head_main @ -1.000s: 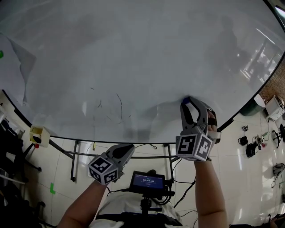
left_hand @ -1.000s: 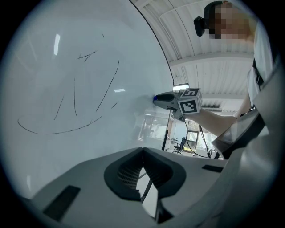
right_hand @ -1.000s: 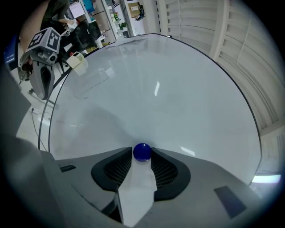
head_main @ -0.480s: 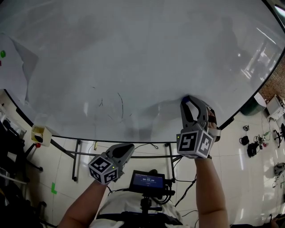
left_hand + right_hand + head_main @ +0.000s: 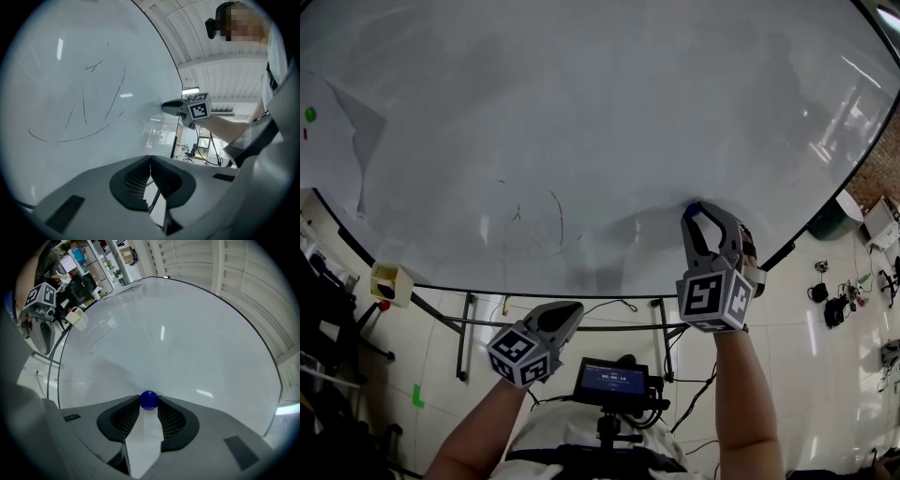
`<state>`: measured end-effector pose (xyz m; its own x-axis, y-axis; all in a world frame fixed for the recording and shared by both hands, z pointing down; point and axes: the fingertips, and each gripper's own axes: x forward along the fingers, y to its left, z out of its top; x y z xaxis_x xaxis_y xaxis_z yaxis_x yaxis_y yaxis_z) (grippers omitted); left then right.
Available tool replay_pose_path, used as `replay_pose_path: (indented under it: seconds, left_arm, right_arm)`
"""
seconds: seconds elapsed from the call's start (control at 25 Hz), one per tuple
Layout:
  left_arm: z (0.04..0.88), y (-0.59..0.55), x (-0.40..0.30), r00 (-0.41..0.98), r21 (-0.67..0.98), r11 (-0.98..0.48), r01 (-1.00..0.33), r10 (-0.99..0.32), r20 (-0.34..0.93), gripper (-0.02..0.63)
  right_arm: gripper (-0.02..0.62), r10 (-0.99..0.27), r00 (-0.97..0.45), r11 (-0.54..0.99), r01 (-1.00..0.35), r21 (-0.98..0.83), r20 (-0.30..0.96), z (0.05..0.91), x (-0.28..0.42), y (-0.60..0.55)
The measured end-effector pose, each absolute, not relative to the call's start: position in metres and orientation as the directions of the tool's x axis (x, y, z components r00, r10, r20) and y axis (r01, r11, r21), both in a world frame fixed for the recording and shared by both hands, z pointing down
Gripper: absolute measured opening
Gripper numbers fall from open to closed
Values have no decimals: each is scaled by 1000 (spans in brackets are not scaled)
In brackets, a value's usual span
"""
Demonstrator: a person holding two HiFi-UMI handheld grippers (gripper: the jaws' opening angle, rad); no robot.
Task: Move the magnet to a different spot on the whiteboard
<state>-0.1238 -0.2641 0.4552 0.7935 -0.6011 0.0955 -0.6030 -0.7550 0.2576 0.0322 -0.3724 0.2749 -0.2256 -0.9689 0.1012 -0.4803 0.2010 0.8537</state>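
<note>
Blue magnet point(image 5: 149, 400) on the whiteboard point(image 5: 581, 112), lower right of the head view, pinched between the right gripper point(image 5: 149, 405) tips, whose jaws have just been closing, left gripper point(image 5: 150, 159) at lower left, jaws together, empty

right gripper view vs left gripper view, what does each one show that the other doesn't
Only the right gripper view: the right gripper with its pads on both sides of the blue magnet, its jaws having just been closing on it, and the left gripper from outside. Only the left gripper view: pen scribbles on the board, and the left gripper's own jaws, shut with nothing between. Both: the whiteboard and the magnet, just a blue speck in the left gripper view.
</note>
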Motion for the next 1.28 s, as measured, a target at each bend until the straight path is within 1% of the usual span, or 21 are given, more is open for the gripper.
replay_pose_path:
  seconds: [0.4,0.68,0.92,1.04,1.28]
  left_arm:
    - [456,-255,-119,810,255,-772,-582,-578,98,26]
    - [462,-245,-104,849,238,-816,-527,-514,120,28]
    - [462,-246,-80,874,240,-840,-486,-471,121,28]
    - [462,-244,-65,886,241,-852,-464,-446,129,28]
    - [470,-238,-49,887,264,-847,-461,-435,152,28]
  right_arm:
    - [155,-935,-332,320,-648,691,122,287,36,-351]
    - [155,-900,-415,420,-749,512,131,305,42,-324]
    - [155,-897,-419,442,-829,342,144,325,79,-301]
    - [155,-895,-427,445,-863,238,128,333,96,-289]
    - [156,-886,-454,460,-885,72,91,361,120,-260]
